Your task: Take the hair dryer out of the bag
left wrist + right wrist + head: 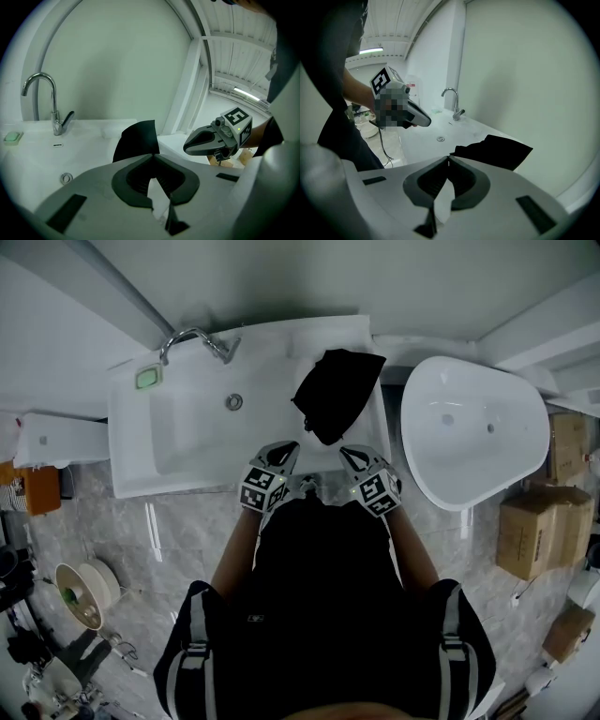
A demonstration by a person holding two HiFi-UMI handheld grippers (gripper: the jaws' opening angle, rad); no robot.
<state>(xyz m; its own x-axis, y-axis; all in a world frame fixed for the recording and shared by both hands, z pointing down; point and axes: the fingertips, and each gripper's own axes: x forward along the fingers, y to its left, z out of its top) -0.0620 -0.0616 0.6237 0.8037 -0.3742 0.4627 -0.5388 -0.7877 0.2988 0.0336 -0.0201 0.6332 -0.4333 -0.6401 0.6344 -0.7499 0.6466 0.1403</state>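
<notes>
Left gripper (pixel 284 450): jaws pressed together with nothing between them, held low in front of the person's body, just short of the bag.
Right gripper (pixel 353 456): closed and empty too, level with the left one and aimed at the bag's near end.
Bag (pixel 337 390): black and soft, slumped on the white surface (pixel 274 341) just right of the sink basin (pixel 187 439), touching neither gripper.
Hair dryer: not in sight, so judged to be inside the bag.
Step in hand: the reach toward the bag, judged barely begun.
Doing it well: spread both jaws before arriving. Find the bag's mouth, which no view shows plainly. Pin one fabric edge with one gripper while the other goes in for the dryer.
Risk: loose fabric pinched along with the dryer, or the bag sliding on the smooth surface toward the basin.
</notes>
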